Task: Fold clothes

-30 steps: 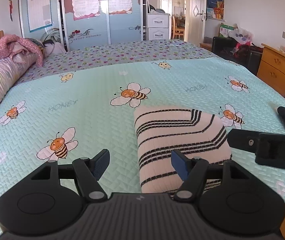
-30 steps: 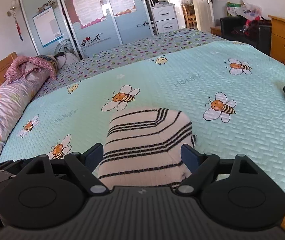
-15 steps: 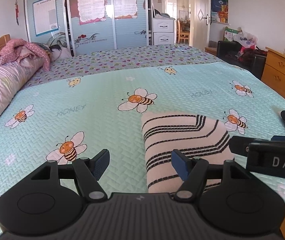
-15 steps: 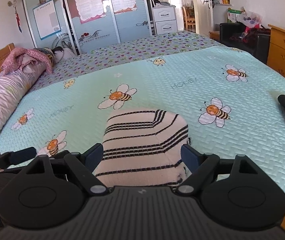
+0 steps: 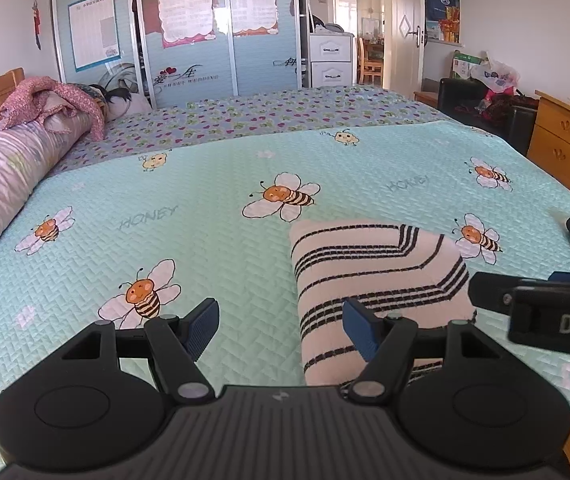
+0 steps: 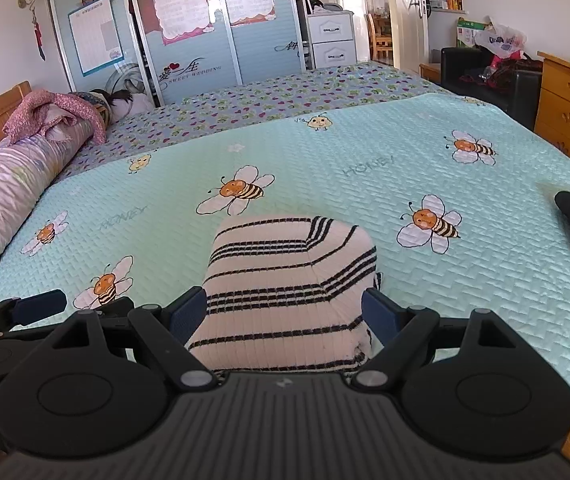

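Apparently done: striped sweater (image 6: 285, 280) folded compact near bed (image 5: 205, 208) front edge; left gripper (image 5: 281, 326) jaws open, empty; right gripper (image 6: 285, 316) jaws wide, straddling fold, not visibly pinching.

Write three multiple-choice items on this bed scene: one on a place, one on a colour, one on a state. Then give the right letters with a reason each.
1. Where does the folded striped garment lie?
A. on the bee-print bedspread
B. on the wooden dresser
C. on the floor

2. What colour are its stripes?
A. red
B. black
C. green

3. How do the left gripper's jaws stand?
A. shut on the garment
B. shut on nothing
C. open

Answers:
1 A: it rests flat on the bedspread near the front edge.
2 B: black lines on a pale knit.
3 C: the blue pads stand apart, with only bedspread between.
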Demonstrator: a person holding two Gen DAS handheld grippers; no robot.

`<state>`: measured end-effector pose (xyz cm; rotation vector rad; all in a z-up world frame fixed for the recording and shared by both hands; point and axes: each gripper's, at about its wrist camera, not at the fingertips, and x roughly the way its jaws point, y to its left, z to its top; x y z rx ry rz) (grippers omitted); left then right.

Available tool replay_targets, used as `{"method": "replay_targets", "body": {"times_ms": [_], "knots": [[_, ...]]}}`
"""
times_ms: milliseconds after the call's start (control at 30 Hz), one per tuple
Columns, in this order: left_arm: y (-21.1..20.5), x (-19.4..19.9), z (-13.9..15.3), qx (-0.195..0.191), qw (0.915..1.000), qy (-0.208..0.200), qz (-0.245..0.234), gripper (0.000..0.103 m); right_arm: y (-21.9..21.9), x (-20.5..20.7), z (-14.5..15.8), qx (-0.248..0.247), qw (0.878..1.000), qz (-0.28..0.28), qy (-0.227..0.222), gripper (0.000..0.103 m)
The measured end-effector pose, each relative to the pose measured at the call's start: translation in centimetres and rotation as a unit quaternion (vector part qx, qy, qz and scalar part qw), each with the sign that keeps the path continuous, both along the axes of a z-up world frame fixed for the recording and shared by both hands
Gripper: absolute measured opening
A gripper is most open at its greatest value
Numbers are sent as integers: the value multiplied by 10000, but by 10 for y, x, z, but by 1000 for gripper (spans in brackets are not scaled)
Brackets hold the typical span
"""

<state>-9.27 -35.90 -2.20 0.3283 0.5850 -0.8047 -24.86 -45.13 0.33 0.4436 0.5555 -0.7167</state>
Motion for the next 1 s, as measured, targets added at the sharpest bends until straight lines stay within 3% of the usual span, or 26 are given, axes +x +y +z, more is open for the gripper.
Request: {"method": "replay_targets", "body": {"times_ms": [100, 200, 333, 500, 633, 800, 1000], "knots": [[3, 14, -8, -127, 9995, 304, 12, 72, -8, -6, -8, 209, 9996, 47, -175, 85], [8, 42, -23, -327, 9950, 944, 26, 72, -32, -23, -28, 730, 9955, 48, -604, 85], [9, 78, -47, -490, 9834, 1745, 13, 72, -77, -52, -67, 1740, 9753, -188, -1350, 85], [-3, 117, -88, -714, 9513, 2998, -91, 72, -133, -73, -117, 2754, 9429, -348, -1842, 85], [-23, 138, -116, -755, 9308, 3574, -88, 72, -162, -71, -146, 3335, 9191, -293, -2078, 85], [-42, 163, -142, -1013, 8933, 4374, -227, 75, -194, -52, -174, 3947, 8893, -189, -2304, 85], [-57, 179, -156, -950, 8769, 4697, -370, 88, -212, -15, -201, 4278, 8785, -177, -2120, 85]]}}
